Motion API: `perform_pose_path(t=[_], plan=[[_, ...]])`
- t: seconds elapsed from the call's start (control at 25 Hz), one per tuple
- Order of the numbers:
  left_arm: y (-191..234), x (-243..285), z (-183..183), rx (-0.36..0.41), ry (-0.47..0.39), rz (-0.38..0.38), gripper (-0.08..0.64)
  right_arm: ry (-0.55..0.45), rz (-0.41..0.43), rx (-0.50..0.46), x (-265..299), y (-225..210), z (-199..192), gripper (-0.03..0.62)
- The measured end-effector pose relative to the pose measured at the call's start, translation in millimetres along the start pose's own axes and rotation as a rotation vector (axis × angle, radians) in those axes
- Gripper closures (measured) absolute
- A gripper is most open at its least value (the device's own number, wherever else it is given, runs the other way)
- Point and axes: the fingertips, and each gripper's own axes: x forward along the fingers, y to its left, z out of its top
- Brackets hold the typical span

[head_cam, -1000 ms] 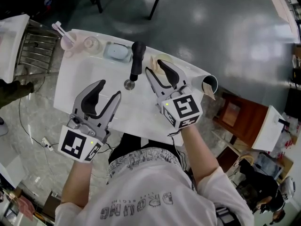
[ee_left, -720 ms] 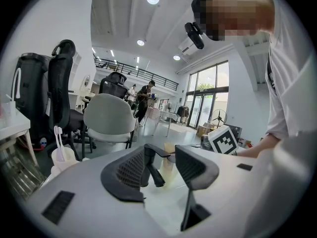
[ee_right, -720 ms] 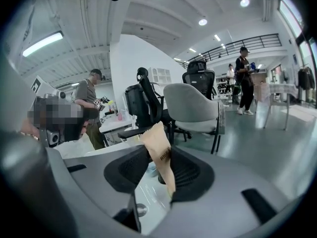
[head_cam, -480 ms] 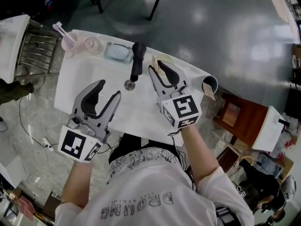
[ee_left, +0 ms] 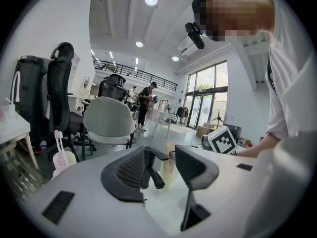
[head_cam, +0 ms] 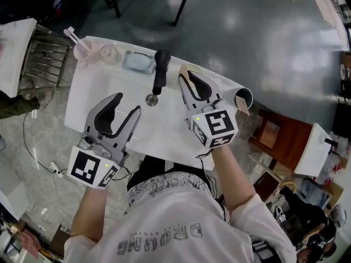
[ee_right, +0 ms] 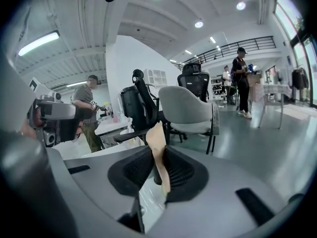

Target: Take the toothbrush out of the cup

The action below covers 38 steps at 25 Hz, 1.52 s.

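Head view with both gripper views. The toothbrush (head_cam: 70,34) stands aslant in a pink cup (head_cam: 81,51) at the far left corner of the bench (head_cam: 98,86), well apart from both tools; the step has not reached it.

The left tool (head_cam: 127,104) hovers over the near left part of the bench, its jaws wide apart with nothing between them. The right tool (head_cam: 189,76) is at the far right edge, beyond the tap (head_cam: 160,67). Its jaws are closing on a tan strip (ee_right: 157,142), which stands between the pads and appears touched by both.

Handling, as judged: the toothbrush looks light, stiff and slim, with a smooth and probably slippery shaft. Best hold is across the shaft just above the rim. The cup also looks light, so it may tip or lift unless the pull follows the brush's lean.
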Motion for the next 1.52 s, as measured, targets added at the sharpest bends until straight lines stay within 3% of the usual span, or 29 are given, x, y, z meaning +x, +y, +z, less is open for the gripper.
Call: perform_pose_path(t=[0.72,1.52], plan=[[-22.3,-6.4,17.4,0.041,-0.034,-0.027,0.348,-0.081,-0.051,-0.012,-33.0,-10.6,26.8,0.528],[-82.7,0.4,42.1,0.096,-0.083,-0.125,0.348,-0.249,-0.122,-0.039,-126.4,-20.6,83.8,0.529]])
